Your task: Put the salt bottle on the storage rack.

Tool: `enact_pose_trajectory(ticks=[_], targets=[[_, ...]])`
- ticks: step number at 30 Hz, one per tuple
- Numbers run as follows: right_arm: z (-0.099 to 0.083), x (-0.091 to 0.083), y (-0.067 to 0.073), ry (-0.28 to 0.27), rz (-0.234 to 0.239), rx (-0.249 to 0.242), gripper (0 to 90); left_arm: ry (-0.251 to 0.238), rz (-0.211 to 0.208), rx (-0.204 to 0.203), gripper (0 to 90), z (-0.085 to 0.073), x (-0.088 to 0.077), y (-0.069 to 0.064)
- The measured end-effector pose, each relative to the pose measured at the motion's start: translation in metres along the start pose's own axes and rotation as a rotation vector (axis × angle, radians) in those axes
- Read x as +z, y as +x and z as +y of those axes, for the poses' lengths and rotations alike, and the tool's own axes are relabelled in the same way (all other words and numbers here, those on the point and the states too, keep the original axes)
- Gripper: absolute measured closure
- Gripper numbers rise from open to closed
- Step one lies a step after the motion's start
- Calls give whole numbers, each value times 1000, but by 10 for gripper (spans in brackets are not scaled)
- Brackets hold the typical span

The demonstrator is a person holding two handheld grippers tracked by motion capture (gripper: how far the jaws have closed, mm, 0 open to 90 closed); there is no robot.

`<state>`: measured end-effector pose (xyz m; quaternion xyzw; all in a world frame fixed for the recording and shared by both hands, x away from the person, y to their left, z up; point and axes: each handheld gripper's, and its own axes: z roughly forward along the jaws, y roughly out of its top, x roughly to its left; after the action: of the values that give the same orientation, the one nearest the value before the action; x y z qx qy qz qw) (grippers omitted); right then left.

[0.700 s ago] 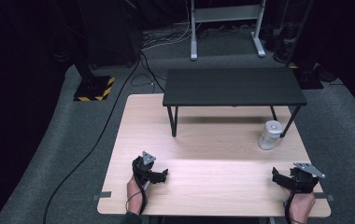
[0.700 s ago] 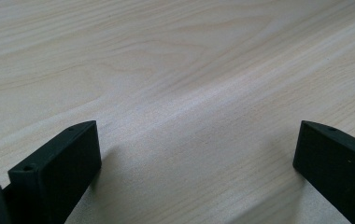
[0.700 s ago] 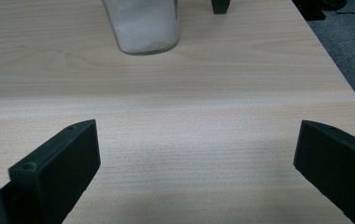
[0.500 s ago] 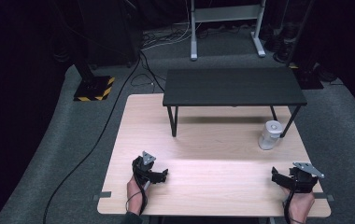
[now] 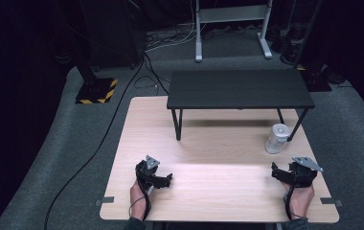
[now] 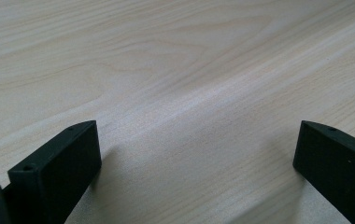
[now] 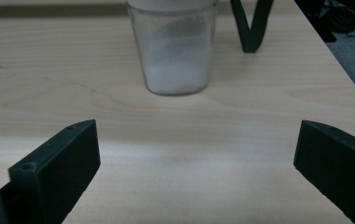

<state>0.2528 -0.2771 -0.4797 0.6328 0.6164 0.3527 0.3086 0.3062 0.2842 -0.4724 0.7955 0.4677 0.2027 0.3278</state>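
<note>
**High view: both grippers rest at the near edge, jar well ahead on the right**

High view: you have the left gripper [image 5: 163, 179] low on the light wooden table [image 5: 209, 143], near its front edge on the left side, with your hand behind it. Your right gripper [image 5: 278, 173] sits near the front right corner, a grey three-cornered plate on top of it. The jar [image 5: 277, 139] stands upright on the table beyond the right gripper, apart from it and just beside the right leg of the small black table [image 5: 240, 88] that stands across the far half of the wooden one. A black cable runs over the grey carpet on the left.

Left gripper view: your two black jaws stand wide apart, and nothing lies between them. Bare wood grain [image 6: 180, 84] fills the space ahead.

Right gripper view: your jaws here also stand wide apart with nothing between them. The jar [image 7: 175, 46] is straight ahead, beyond the jaw tips and not touching them. It is clear-walled, with white powder inside. A black table leg [image 7: 250, 23] rises just beside it, on its right in this view, and the table's edge runs down the right.
</note>
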Motion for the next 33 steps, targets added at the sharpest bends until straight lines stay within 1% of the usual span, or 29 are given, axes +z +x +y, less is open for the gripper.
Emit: enact_pose_trajectory(ticks=[5, 12, 16, 19, 24, 28, 31, 32, 33], targets=[[9, 10, 5, -25, 2, -20, 0, 0, 0, 0, 4, 0, 0, 0], [23, 30, 6, -24, 17, -28, 0, 0, 0, 0, 4, 0, 0, 0], [26, 39, 8, -35, 20, -36, 0, 0, 0, 0, 4, 0, 0, 0], [30, 46, 10, -40, 17, -36, 0, 0, 0, 0, 4, 0, 0, 0], [37, 56, 8, -42, 28, -29, 0, 0, -1, 0, 4, 0, 0, 0], [42, 62, 8, -47, 35, -37, 0, 0, -1, 0, 4, 0, 0, 0], [46, 66, 8, -43, 32, -29, 0, 0, -1, 0, 4, 0, 0, 0], [46, 68, 8, -45, 32, -24, 7, 0, -1, 0, 4, 0, 0, 0], [45, 69, 8, -49, 33, -21, 101, 0, -1, 1, 4, 0, 0, 0]])
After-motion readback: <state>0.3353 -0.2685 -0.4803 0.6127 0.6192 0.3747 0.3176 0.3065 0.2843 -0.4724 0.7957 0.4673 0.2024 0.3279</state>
